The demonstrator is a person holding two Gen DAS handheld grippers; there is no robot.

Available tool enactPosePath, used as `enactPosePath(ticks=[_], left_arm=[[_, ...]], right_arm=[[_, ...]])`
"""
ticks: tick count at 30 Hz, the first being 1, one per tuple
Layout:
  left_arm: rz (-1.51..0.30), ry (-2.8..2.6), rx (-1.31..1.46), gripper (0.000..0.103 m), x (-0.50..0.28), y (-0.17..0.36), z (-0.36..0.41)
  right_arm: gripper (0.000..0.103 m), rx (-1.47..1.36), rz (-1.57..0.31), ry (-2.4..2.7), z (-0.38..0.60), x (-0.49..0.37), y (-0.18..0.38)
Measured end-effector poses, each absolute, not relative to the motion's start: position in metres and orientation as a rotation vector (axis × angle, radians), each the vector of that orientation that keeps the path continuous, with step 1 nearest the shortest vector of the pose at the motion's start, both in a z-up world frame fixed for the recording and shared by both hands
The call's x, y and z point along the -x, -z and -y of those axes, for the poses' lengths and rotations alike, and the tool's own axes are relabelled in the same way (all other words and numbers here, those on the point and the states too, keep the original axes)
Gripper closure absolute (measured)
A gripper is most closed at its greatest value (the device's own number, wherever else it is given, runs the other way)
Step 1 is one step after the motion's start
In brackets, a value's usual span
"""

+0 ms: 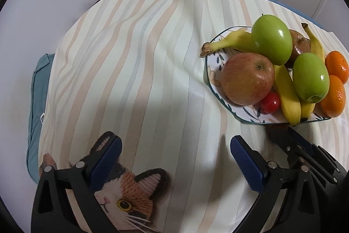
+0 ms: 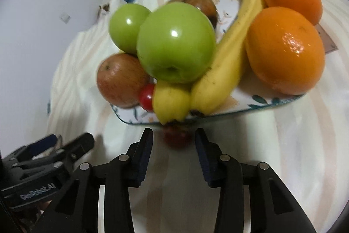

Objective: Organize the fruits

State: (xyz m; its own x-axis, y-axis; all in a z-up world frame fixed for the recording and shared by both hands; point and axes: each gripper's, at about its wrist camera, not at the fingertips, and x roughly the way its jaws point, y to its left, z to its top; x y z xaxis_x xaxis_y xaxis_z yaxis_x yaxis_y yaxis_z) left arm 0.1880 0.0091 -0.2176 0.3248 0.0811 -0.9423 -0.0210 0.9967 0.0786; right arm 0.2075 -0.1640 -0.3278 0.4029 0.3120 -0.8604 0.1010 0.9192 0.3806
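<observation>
Blue-padded left claw (image 1: pixel 174 158) is held wide open over the striped cloth (image 1: pixel 135 71), gripping nothing; right claw (image 2: pixel 173 141) is half open around a small red fruit (image 2: pixel 177 138) just beside the plate (image 2: pixel 250 105); apples, bananas and oranges are piled on that plate.

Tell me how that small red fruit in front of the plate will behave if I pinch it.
The small red fruit looks round, so it may roll on the cloth. It sits between the right gripper fingers, close to the plate. Probably soft; squeeze gently.

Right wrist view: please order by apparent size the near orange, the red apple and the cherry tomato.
Largest to smallest:
1. Near orange, though it is closest to the camera, so this is unsure.
2. Red apple.
3. Cherry tomato, clearly smallest.
</observation>
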Motion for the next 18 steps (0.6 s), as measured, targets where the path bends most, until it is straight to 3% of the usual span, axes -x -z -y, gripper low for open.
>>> enactPosePath(ticks=[10, 18], left_arm=[[-1.211, 0.045, -0.048, 0.001, -0.190, 0.218, 0.010], [-1.185, 0.080, -0.112, 0.001, -0.194, 0.216, 0.034]], right_arm=[[0.075, -0.248, -0.991, -0.082, 0.181, -0.174, 0.271], [0.075, -0.136, -0.949, -0.041, 0.186, -0.192, 0.271]])
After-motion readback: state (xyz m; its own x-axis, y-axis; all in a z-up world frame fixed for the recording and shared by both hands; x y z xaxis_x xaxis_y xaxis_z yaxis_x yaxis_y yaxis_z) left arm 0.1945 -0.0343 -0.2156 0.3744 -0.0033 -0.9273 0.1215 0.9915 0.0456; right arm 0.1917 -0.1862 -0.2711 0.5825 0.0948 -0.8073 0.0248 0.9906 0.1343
